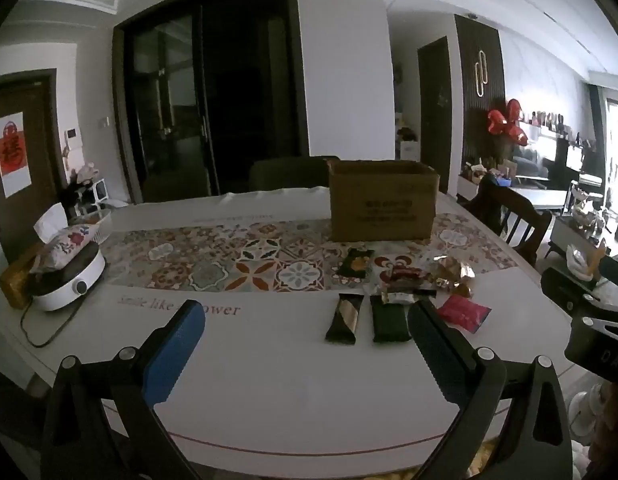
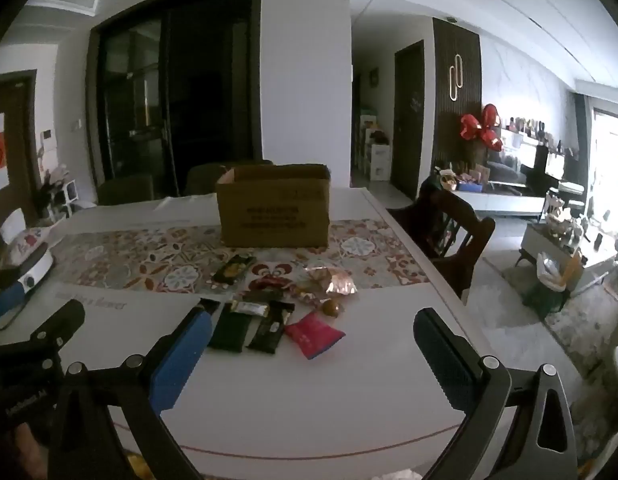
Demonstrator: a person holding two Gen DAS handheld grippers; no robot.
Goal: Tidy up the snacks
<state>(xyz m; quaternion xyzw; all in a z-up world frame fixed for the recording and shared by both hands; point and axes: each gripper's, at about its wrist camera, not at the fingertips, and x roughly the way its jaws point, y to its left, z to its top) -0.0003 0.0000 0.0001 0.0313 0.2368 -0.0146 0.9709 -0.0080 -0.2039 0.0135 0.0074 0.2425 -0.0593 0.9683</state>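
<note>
Several snack packets lie on the white table in front of an open cardboard box, which also shows in the right wrist view. They include a dark striped bar, a dark green bar, a pink packet, a dark packet with a yellow picture and crinkled gold wrappers. My left gripper is open and empty above the table, left of the bars. My right gripper is open and empty, with the packets between and beyond its fingers.
A patterned runner crosses the table. A white cooker with a tissue pouch on it stands at the left edge. Dark wooden chairs stand at the right side and behind the box. The table's right edge drops to the floor.
</note>
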